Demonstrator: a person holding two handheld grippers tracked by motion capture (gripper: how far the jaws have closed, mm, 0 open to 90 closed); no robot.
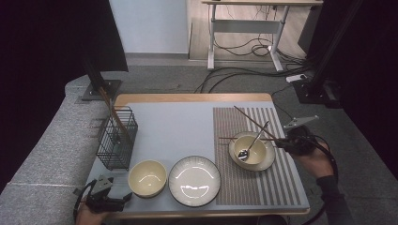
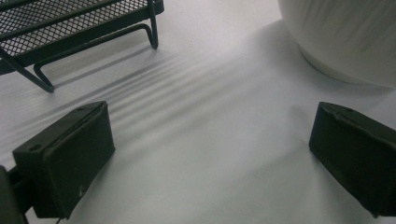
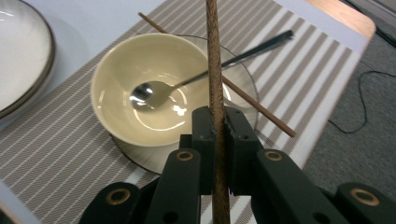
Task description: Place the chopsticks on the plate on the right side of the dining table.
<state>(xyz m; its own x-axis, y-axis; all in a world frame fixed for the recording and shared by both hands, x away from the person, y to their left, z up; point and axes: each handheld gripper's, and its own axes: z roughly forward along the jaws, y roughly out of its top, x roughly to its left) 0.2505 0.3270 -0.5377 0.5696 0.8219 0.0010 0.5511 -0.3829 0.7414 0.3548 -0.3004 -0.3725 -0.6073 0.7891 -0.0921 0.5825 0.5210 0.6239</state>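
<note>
Right claw (image 3: 217,123) clamps a chopstick (image 3: 214,60); left claw (image 2: 210,154) gapes

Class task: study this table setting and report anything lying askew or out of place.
One chopstick lies slanted across the striped placemat, passing behind the bowl instead of sitting parallel with its mate, which the right hand-held gripper clamps.

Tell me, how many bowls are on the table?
2: one cream bowl near the front edge, left of the plate; another bowl, holding a spoon, on the striped mat.
</note>
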